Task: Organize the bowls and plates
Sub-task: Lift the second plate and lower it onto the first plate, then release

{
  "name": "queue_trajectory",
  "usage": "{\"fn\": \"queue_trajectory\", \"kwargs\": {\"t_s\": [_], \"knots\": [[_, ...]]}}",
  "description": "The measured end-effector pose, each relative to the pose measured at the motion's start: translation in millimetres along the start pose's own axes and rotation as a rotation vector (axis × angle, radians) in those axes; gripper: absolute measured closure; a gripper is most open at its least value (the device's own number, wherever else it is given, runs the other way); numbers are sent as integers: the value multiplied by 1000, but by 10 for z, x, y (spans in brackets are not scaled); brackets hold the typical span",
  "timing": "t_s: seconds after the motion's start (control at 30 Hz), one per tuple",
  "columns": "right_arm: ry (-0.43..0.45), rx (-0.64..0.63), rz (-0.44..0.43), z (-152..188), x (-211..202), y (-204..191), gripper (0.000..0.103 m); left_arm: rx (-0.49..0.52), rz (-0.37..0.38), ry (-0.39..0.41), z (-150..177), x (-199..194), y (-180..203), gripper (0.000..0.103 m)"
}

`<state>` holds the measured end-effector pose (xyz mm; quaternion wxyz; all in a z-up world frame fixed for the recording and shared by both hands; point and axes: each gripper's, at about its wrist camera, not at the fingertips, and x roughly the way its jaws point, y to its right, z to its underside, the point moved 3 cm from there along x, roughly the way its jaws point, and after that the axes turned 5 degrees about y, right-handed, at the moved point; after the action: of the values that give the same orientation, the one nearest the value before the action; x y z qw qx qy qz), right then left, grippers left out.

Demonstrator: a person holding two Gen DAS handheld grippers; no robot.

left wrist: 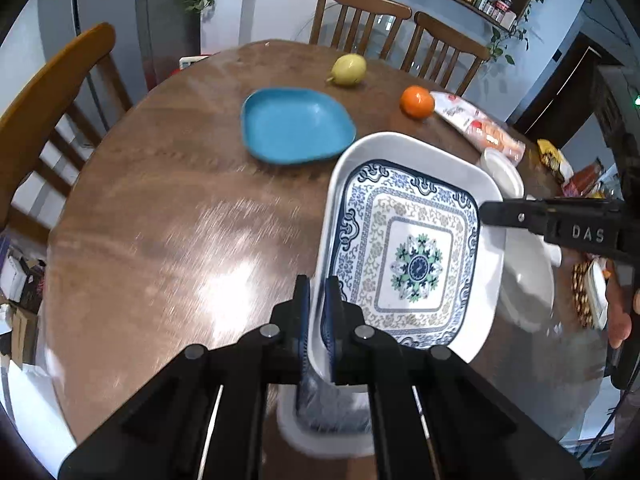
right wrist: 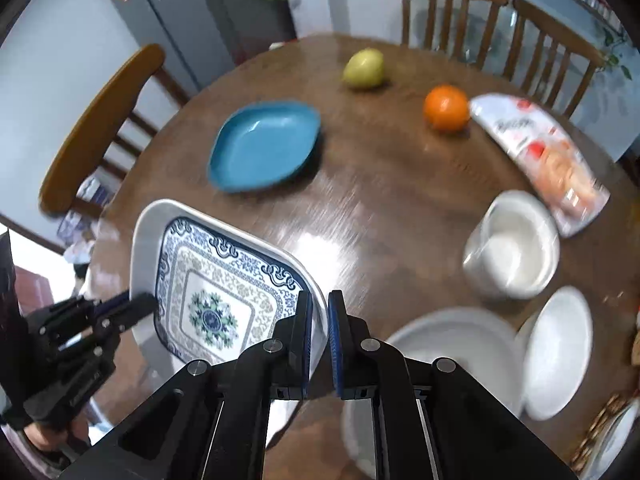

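Note:
A white square plate (left wrist: 400,144) carries a blue-patterned plate (left wrist: 416,268) nested inside it, and the pair tilts above the wooden table (left wrist: 180,220). My left gripper (left wrist: 318,292) is shut on the white plate's near rim. My right gripper (left wrist: 486,214) pinches the opposite rim. In the right wrist view the right gripper (right wrist: 320,304) is shut on the white plate's rim (right wrist: 140,240), the patterned plate (right wrist: 212,312) lies inside it, and the left gripper (right wrist: 144,304) holds the far side. A blue plate (right wrist: 264,148) rests on the table beyond. To the right are a white bowl (right wrist: 516,244) and white plates (right wrist: 452,344).
A yellow fruit (left wrist: 349,69), an orange (left wrist: 417,102) and a snack packet (left wrist: 480,128) lie at the table's far side. More packets (left wrist: 554,158) crowd the right edge. Wooden chairs (left wrist: 360,12) ring the table. A smaller white plate (right wrist: 560,348) overlaps the larger one.

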<state>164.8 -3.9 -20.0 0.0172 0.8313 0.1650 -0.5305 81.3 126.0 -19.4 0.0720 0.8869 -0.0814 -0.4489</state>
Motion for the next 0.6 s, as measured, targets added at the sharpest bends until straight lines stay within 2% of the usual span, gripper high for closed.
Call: {"fn": "queue_trajectory", "kwargs": {"t_s": [0.1,0.23,0.37,0.47,0.53,0.57,0.6], "knots": [[-46,-2,-30,215,100,-118,93,17,-13,-26,184,-36,-9,99],[-104,-10,-1,451,342,-210,93,17,-19,-69,357,88,-70,98],[-130,-4,33,494,462,-221,93,23,-18,-105,437,203,-79,98],[-127,-12,79,454,473,-228,93,34,-25,-102,450,198,-70,97],[-115,-10,87,411,434,-224,92,31,-19,-101,444,167,-80,93],[-108,-16,94,398,410,-213,91,28,-21,-96,428,148,-93,85],[-100,-26,101,377,380,-205,91,24,-28,-88,407,129,-109,73]]}}
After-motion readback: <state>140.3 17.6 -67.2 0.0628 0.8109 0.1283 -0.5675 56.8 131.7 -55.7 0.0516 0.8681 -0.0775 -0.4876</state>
